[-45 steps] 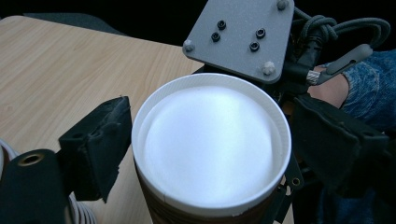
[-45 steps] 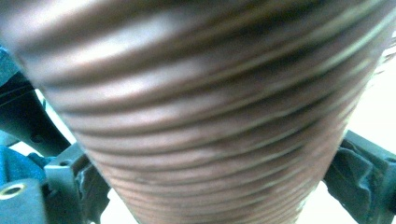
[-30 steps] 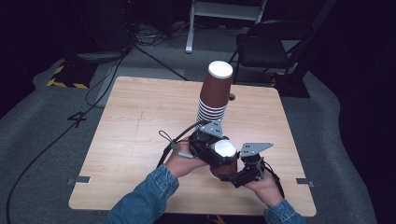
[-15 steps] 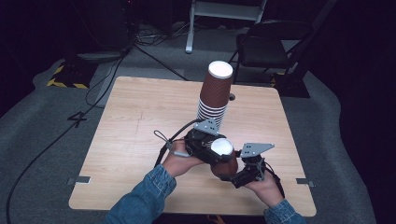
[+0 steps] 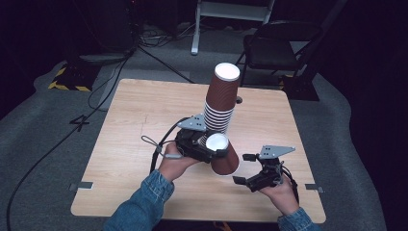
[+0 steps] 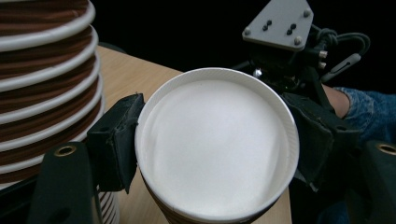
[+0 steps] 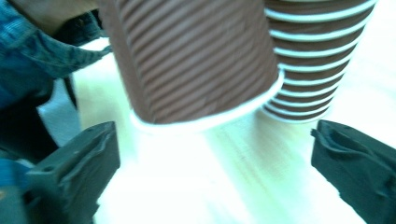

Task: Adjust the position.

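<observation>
A tall stack of brown ribbed paper cups (image 5: 220, 108) stands upside down near the middle of the wooden table (image 5: 139, 115). My left gripper (image 5: 216, 144) is shut on a single brown cup (image 5: 227, 162) just in front of the stack, held tilted above the table with its white base up. In the left gripper view the pads (image 6: 116, 140) press both sides of that cup (image 6: 215, 149), and the stack (image 6: 46, 84) is close on the left. My right gripper (image 5: 243, 168) is open to the right of the cup. Its view has the cup (image 7: 187, 60) and the stack (image 7: 317, 60) ahead.
A black folding chair (image 5: 284, 43) and a grey stand (image 5: 231, 9) are behind the table. Cables run over the grey floor at the left (image 5: 57, 144). A black-and-yellow striped edge (image 5: 67, 79) lies at far left. The table's left half is bare wood.
My left gripper has carried the single cup a little to the left and toward the stack. The right gripper has stayed about where it was.
</observation>
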Motion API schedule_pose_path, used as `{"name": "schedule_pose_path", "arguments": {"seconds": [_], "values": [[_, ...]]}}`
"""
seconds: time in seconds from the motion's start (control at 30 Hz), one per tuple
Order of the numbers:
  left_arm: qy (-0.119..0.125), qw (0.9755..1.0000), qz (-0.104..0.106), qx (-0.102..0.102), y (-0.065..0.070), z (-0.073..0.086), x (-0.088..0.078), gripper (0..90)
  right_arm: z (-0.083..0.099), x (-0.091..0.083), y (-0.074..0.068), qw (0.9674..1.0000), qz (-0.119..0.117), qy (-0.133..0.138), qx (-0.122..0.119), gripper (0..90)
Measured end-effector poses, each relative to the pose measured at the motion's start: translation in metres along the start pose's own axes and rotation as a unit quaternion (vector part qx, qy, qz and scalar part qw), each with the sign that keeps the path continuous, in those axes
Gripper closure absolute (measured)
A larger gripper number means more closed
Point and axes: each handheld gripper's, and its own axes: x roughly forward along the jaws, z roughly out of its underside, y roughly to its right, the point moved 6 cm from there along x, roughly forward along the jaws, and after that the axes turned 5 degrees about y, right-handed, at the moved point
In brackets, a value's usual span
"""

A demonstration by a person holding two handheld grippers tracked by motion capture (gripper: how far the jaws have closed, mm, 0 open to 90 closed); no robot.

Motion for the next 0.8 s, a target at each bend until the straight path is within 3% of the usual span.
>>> {"name": "schedule_pose_path", "arguments": {"seconds": [0.03, 0.1, 0.13, 0.2, 0.5, 0.63, 0.8], "values": [[0.0, 1.0, 0.0, 0.0, 0.0, 0.0, 0.0, 25.6, 0.0, 0.0, 0.0, 1.0, 0.0, 0.0, 0.0, 8.9], [0.003, 1.0, 0.0, -0.003, 0.0, 0.0, -0.001, 25.6, 0.003, 0.002, -0.007, 0.9997, -0.025, -0.001, 0.005, 22.6], [0.003, 1.0, -0.002, -0.002, 0.0, 0.001, -0.001, 25.6, 0.003, 0.002, -0.007, 0.9997, -0.025, -0.001, 0.005, 22.6], [0.002, 1.0, -0.004, -0.002, 0.0, 0.002, 0.001, 25.5, 0.003, 0.005, -0.012, 0.9995, -0.03, -0.001, 0.013, 32.1], [0.006, 0.9999, 0.003, -0.008, 0.0, 0.005, 0.005, 25.4, 0.001, 0.008, -0.017, 0.9989, -0.043, 0.011, 0.015, 38.7], [0.009, 0.9998, 0.009, -0.015, -0.001, 0.007, 0.006, 25.4, -0.001, 0.002, -0.013, 0.999, -0.034, 0.022, 0.017, 45.9], [0.001, 0.9998, 0.011, -0.016, -0.003, 0.009, 0.005, 25.3, -0.002, -0.002, -0.01, 0.9991, -0.027, 0.028, 0.016, 47.2]]}}
